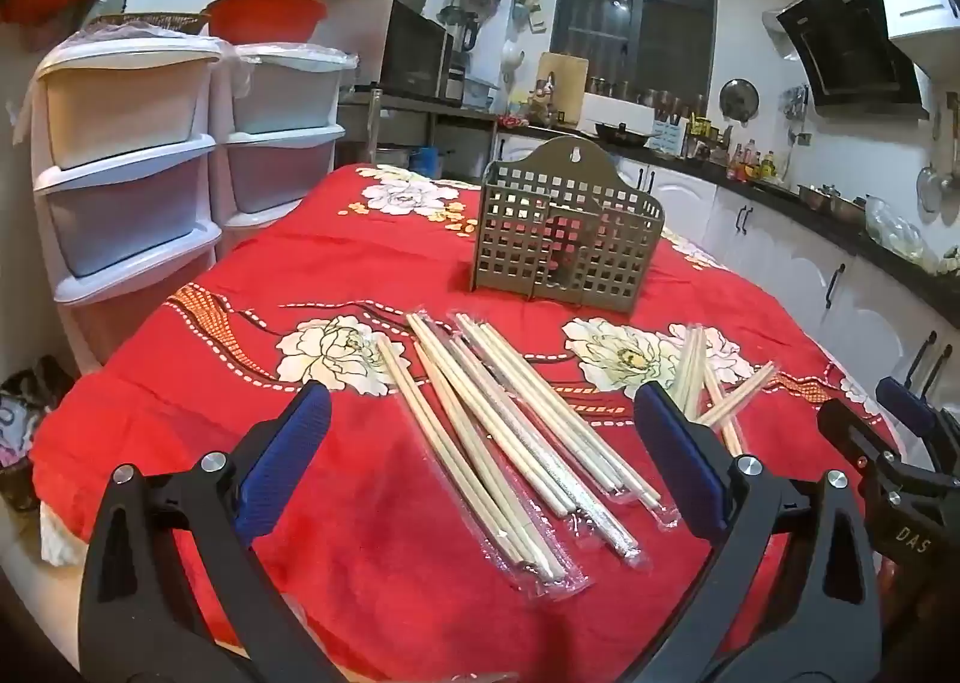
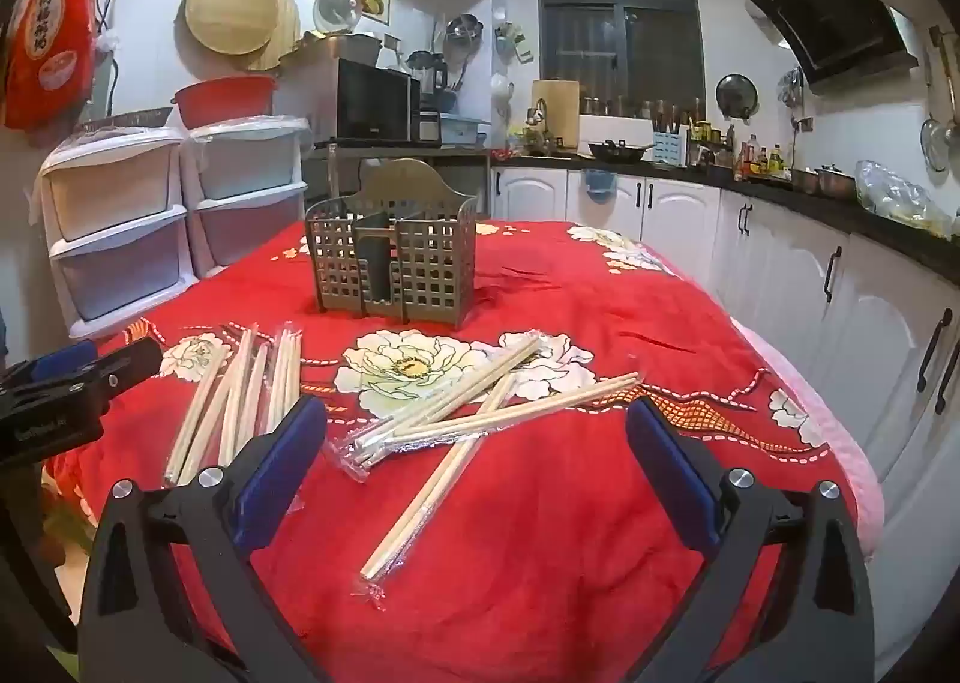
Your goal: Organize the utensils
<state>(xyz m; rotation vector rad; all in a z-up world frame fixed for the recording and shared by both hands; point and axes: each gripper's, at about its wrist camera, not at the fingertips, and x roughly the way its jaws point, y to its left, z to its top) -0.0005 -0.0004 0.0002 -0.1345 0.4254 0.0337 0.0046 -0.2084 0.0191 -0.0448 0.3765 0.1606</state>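
Utensil holder (image 1: 567, 230): upright on the table (image 1: 360, 275), behind both chopstick piles.
Left pile of chopsticks (image 1: 516, 443): flat on the table, before the holder.
Right pile of chopsticks (image 2: 474, 413): crossed over one another, right of the left pile.
Drawer units (image 1: 180, 155): left of the table.
Counter (image 2: 840, 215): along the right wall.

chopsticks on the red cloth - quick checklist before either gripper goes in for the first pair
1. Left gripper open and holding nothing: ok.
2. Right gripper open and holding nothing: ok.
3. Utensil holder upright on the tablecloth, top open: ok.
4. Holder compartments free of contents: cannot tell for certain through the grid walls, though nothing sticks out.
5. Left pile of wrapped chopsticks lies separated enough for a single-pair grasp: not ok, pairs overlap.
6. Right pile separated: not ok, pairs cross; one pair sticks out toward the gripper and looks easiest.
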